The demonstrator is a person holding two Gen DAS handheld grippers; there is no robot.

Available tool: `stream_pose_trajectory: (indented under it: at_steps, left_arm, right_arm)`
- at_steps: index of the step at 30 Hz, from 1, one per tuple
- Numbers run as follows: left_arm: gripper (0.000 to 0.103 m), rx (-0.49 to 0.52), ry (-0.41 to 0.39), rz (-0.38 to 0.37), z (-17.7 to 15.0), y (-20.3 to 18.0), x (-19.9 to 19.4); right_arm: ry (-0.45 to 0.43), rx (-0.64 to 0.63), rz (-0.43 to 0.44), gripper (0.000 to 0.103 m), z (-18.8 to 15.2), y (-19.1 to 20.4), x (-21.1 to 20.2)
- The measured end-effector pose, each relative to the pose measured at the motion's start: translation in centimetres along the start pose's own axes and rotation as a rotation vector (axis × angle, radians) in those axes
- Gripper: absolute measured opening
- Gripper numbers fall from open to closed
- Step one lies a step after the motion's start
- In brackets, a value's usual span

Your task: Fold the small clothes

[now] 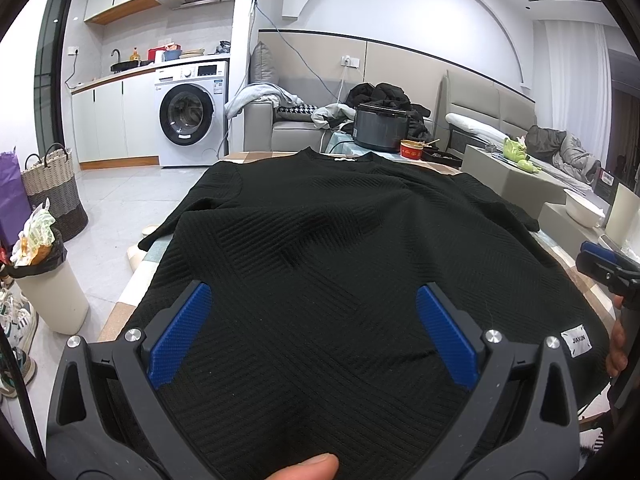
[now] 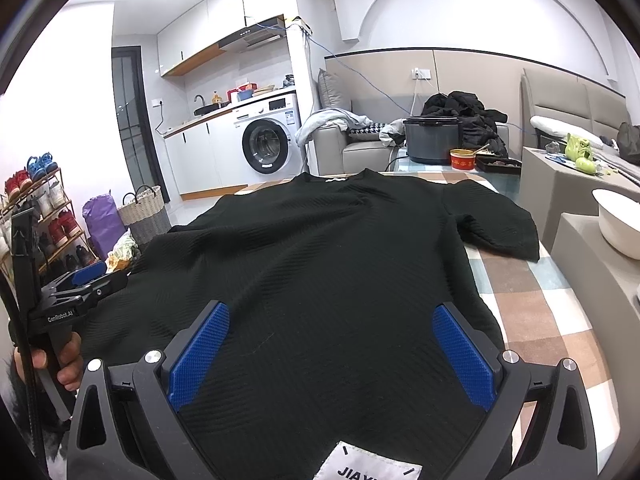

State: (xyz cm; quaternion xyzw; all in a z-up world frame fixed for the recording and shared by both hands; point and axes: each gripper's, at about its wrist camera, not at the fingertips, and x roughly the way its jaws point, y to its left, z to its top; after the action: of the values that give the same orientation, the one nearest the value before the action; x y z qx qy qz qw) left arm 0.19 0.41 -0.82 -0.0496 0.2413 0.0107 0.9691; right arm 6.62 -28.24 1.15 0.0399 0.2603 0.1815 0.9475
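On the checked-cloth table point(image 2: 532, 292), a black ribbed short-sleeved shirt point(image 1: 340, 240) lies flat, unfolded; my left gripper point(image 1: 314, 304) and right gripper point(image 2: 330, 322) hover wide open, empty, at its near hem.

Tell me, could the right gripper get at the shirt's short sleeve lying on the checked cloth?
Probably yes. The right gripper hovers with jaws open over the black shirt, and its sleeve lies flat ahead on the right, on the checked tablecloth, with nothing over it. The white bowl stands off to the side.

home, studio apt | washing machine point(image 1: 192, 114) under kitchen counter | sofa point(image 2: 360, 148) | shoe rack point(image 2: 44, 216)
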Motion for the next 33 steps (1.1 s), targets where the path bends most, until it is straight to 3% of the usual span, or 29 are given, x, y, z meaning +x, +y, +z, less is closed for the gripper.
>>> stream_pose_trajectory:
  at_steps: [5,12,17,20,22,24,28,33]
  left_arm:
    - [0.102,-0.017,0.021,-0.039,1.0,0.2,-0.2]
    - [0.102,-0.025,0.028,-0.013,4.3,1.0,-1.1]
    - [0.102,-0.069,0.011,0.026,7.2,3.2,-1.4]
    - [0.102,-0.122,0.022,0.043,9.0,5.3,-0.8]
    - [0.102,-0.151,0.034,0.073,10.1,6.7,0.0]
    - [0.102,-0.168,0.055,0.098,11.1,7.7,0.7]
    - [0.096,-0.150,0.063,0.106,12.4,7.8,2.6]
    - [0.091,-0.127,0.097,0.081,13.7,7.4,6.1]
  right_arm:
    - [0.036,0.029,-0.024,0.103,0.7,-0.7,0.6]
    - [0.130,0.088,-0.051,0.103,3.1,-2.3,2.4]
    - [0.137,0.073,-0.073,0.103,5.3,-2.1,2.8]
    - [0.139,0.095,-0.053,0.103,6.6,-2.5,3.3]
    - [0.194,0.156,0.043,0.103,7.3,-3.3,4.2]
    - [0.236,0.203,0.080,0.103,7.4,-4.0,5.1]
    - [0.226,0.265,-0.004,0.095,7.5,-6.2,6.0]
    - [0.239,0.406,-0.097,0.094,7.8,-10.1,7.2]
